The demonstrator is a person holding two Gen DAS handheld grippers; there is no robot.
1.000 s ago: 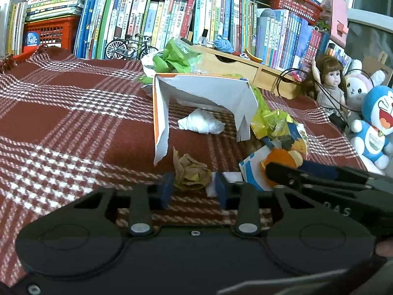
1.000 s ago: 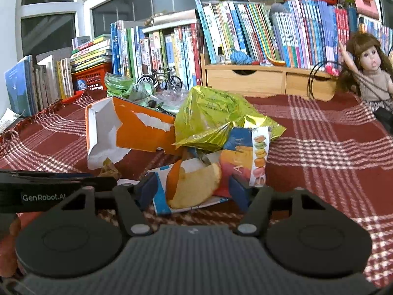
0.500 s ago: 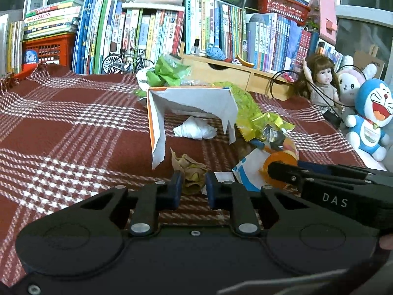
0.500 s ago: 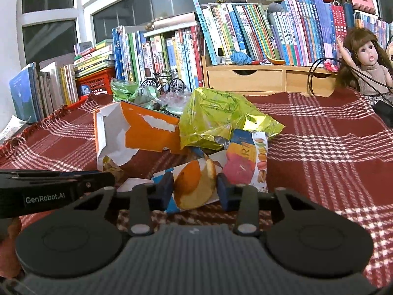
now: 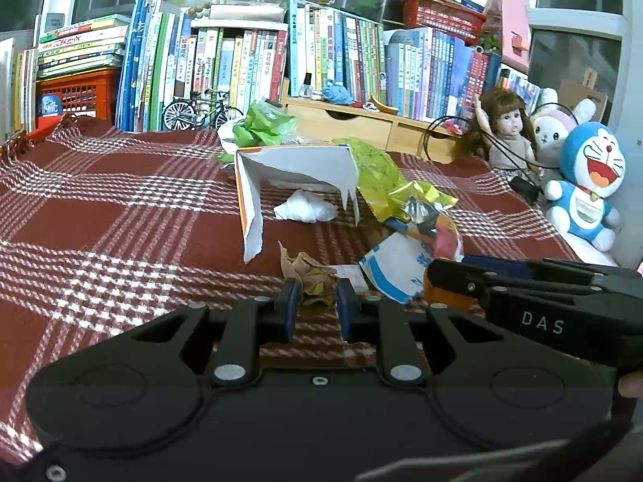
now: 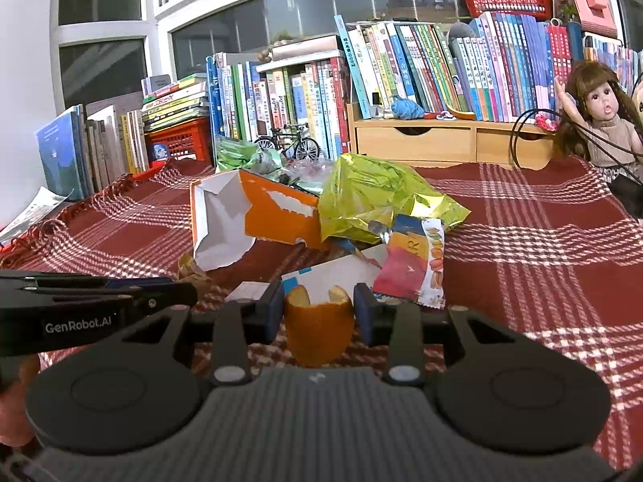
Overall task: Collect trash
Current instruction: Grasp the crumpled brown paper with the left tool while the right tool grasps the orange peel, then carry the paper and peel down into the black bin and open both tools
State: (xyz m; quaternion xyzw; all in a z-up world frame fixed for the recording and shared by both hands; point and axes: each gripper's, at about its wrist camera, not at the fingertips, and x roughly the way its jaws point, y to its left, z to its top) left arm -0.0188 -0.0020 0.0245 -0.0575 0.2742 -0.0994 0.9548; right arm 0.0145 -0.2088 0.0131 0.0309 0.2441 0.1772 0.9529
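Trash lies on a red plaid cloth: a torn orange-and-white carton, a white tissue wad, a green-gold foil bag, a colourful snack wrapper and a white-and-blue paper pack. My left gripper is shut on a crumpled brown paper at the front of the pile. My right gripper is shut on an orange peel, held upright above the cloth. Each gripper shows in the other's view, the right gripper and the left gripper, side by side.
Rows of books line the back, with a model bicycle, a red crate and a wooden drawer unit. A doll and plush toys sit at the right. A green plastic bag lies behind the carton.
Both grippers have closed: the left on the crumpled brown paper, the right on the orange peel, which now stands upright between the fingers. Both views have drawn back slightly from the pile.
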